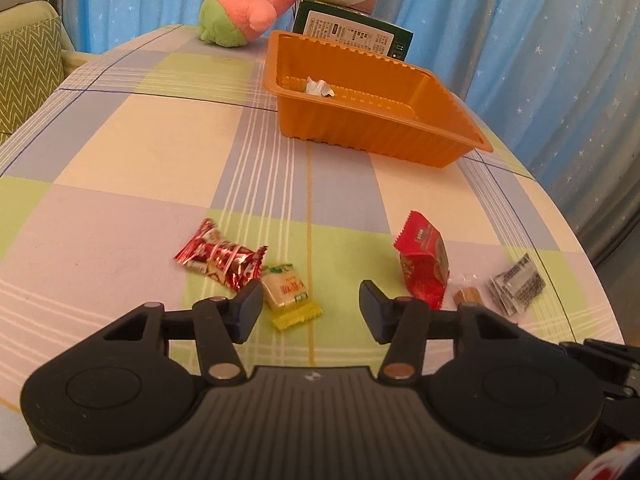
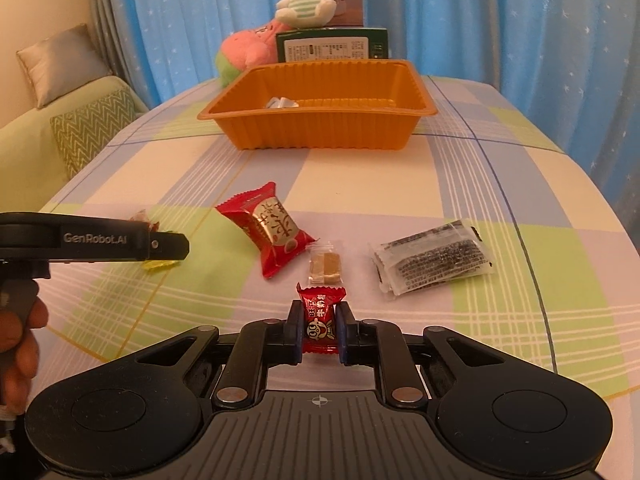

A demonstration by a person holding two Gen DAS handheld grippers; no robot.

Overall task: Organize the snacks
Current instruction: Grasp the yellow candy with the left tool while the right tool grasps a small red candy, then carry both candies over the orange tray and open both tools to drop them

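Across the checked tablecloth [image 2: 360,176], the orange tray [image 2: 320,128] waits for snacks. Right gripper [image 2: 319,330] pinches a small red candy [image 2: 320,320] for carrying there; left gripper [image 1: 310,304], jaws apart, straddles the yellow candy [image 1: 290,290].

tray [image 2: 320,132]: plain orange
tablecloth [image 1: 120,160]: pastel plaid, green, lilac and cream
curtain [image 2: 500,20]: blue with little white stars
held candy [image 2: 320,320]: shiny red

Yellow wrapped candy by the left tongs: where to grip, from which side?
Grip the yellow candy across its blocky middle, not the flat crimped ends. It lies flat on the tablecloth, touching the red foil snack, so come down from above with the open left tongs.
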